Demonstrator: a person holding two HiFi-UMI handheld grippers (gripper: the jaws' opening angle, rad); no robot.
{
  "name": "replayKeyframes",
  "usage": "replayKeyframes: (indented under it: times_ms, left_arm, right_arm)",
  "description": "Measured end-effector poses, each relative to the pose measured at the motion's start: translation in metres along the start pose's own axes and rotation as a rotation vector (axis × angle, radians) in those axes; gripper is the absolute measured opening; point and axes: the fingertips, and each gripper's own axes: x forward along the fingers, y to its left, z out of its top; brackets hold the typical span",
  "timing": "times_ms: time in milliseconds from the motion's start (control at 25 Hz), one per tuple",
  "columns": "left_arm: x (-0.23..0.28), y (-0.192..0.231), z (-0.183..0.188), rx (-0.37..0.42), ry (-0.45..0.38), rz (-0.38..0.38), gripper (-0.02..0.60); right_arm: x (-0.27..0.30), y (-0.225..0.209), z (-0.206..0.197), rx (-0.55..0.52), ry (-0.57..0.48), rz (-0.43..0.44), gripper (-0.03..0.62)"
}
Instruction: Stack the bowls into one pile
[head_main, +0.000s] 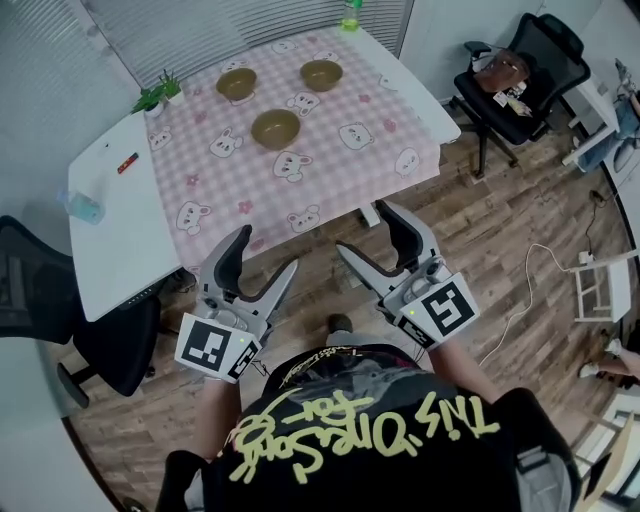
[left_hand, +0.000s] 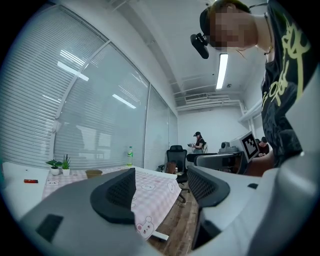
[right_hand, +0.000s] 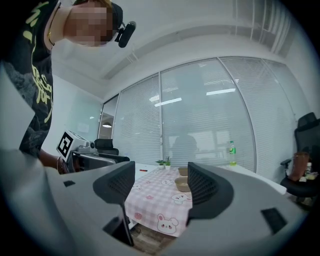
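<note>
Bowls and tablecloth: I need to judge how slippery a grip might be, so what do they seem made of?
The near bowl, left bowl and right bowl all look rigid and matte olive-brown, smooth-rimmed; possibly ceramic, melamine or wood, the look leaves it open. The tablecloth seems thin fabric or vinyl: printed pink checks, its front edge hanging limp.

Three bowls, count them: far-left bowl (head_main: 236, 83), far-right bowl (head_main: 321, 74), near bowl (head_main: 276, 128). One pink cloth (head_main: 330, 180) under them. Two grippers down front: left gripper (head_main: 266, 250) and right gripper (head_main: 362, 229). One green bottle (head_main: 350, 14), one clear bottle (head_main: 85, 207). Two little potted plants (head_main: 158, 92). One small red thing (head_main: 127, 162). And two black office chairs: left chair (head_main: 40, 290), right chair (head_main: 530, 70).
</note>
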Motion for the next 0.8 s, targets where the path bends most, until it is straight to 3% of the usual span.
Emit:
replayKeyframes:
  times_ms: [280, 400, 800]
  left_arm:
    - [0.037, 0.006, 0.002, 0.004, -0.007, 0.037, 0.321]
    - [0.043, 0.010, -0.001, 0.002, -0.001, 0.062, 0.321]
    - [0.038, 0.021, 0.005, 0.017, 0.013, 0.061, 0.316]
  right_arm:
    - [0.012, -0.039, -0.005, -0.007, -0.015, 0.048, 0.311]
    - [0.019, -0.045, -0.009, 0.020, 0.013, 0.073, 0.311]
    - [0.031, -0.042, -0.002, 0.002, -0.041, 0.077, 0.311]
